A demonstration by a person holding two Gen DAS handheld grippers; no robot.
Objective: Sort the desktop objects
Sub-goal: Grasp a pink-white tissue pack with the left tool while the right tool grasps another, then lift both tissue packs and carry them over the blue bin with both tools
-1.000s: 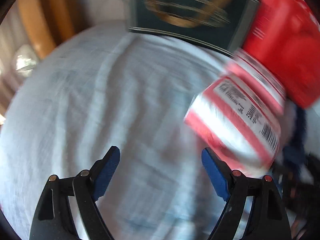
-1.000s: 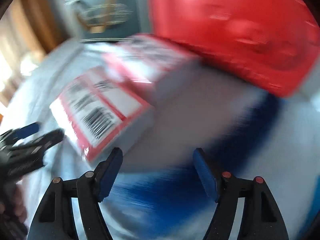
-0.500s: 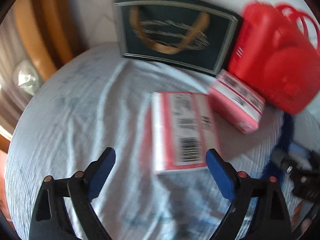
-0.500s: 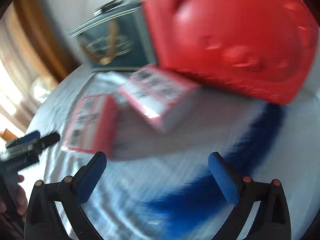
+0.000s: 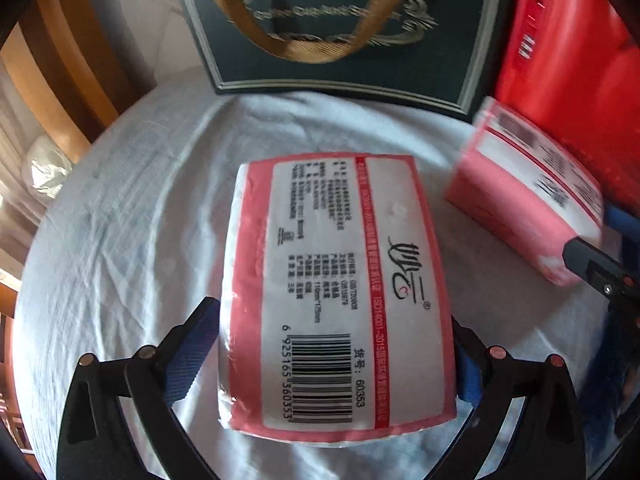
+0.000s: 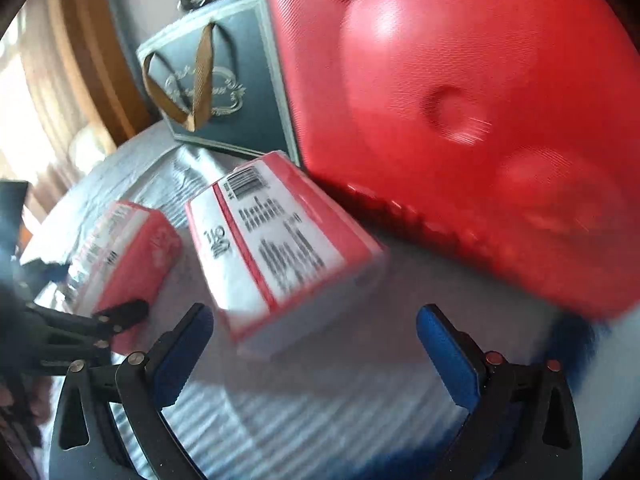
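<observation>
A pink tissue pack [image 5: 336, 292] with a barcode lies flat on the white cloth. My left gripper [image 5: 332, 364] is open with its jaws on either side of the pack's near end; I cannot tell if the pads touch it. The same pack shows in the right wrist view [image 6: 124, 256] with the left gripper's finger [image 6: 120, 316] beside it. A second pink tissue pack [image 6: 280, 248] lies just ahead of my open, empty right gripper [image 6: 316, 352]. It also shows in the left wrist view [image 5: 528, 196].
A dark green gift bag [image 5: 340, 28] with gold ribbon handles stands at the back; it also shows in the right wrist view [image 6: 224, 92]. A large red bag [image 6: 460, 112] stands at the right, close behind the second pack. Wooden furniture [image 5: 60, 64] lies beyond the round table's left edge.
My left gripper has moved forward so the first tissue pack now sits between its jaws. My right gripper has moved closer to the second pack.
</observation>
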